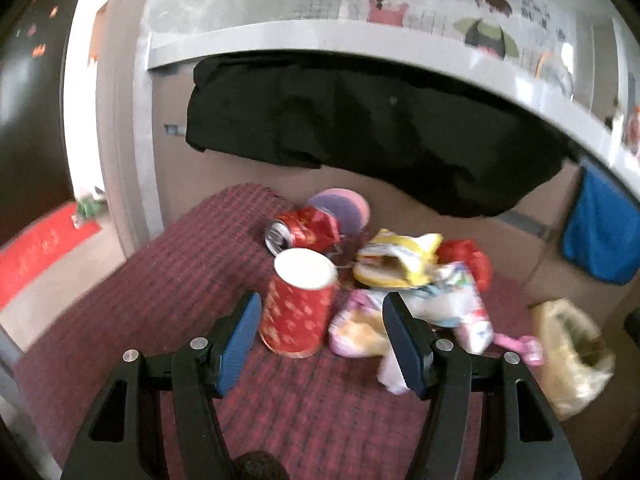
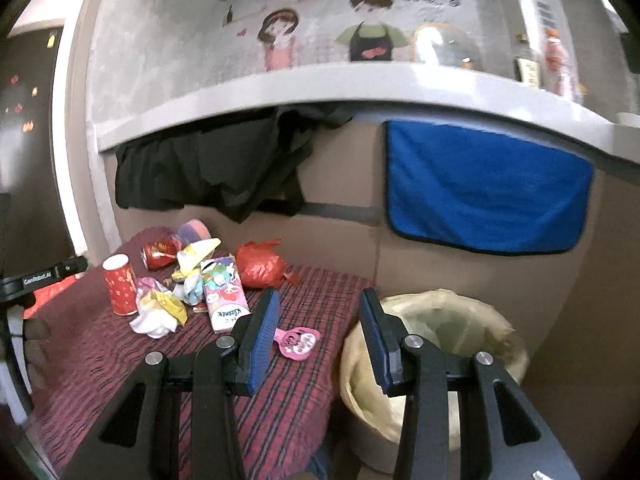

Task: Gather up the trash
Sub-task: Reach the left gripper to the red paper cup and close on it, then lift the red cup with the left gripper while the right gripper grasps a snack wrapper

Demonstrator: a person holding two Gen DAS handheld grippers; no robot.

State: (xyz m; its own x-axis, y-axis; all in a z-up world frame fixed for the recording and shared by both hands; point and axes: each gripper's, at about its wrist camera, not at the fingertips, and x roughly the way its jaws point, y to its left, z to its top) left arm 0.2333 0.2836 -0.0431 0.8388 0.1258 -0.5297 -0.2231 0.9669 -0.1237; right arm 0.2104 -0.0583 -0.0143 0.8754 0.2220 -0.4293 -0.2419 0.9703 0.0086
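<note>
Trash (image 2: 188, 284): heap at far left of tabletop (image 2: 280, 400), on red plaid cloth. We log left hand-held gripper (image 1: 320, 320) jaws apart, empty, red paper cup (image 1: 298, 308) upright just ahead between fingertips, untouched. Right hand-held gripper (image 2: 318, 320) jaws apart, empty, above pink wrapper (image 2: 298, 340). Behind cup: crushed red can (image 1: 304, 232), yellow wrapper (image 1: 396, 260), tissue pack (image 2: 224, 292), red bag (image 2: 260, 264). Lined bin (image 2: 432, 344) beside tabletop's right edge.

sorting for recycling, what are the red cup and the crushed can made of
Red cup: looks like printed paper, matte with a plain white base, standing upside down. Crushed can: thin metal, likely aluminium, shown by its shiny silver top and dented glossy red wall.
</note>
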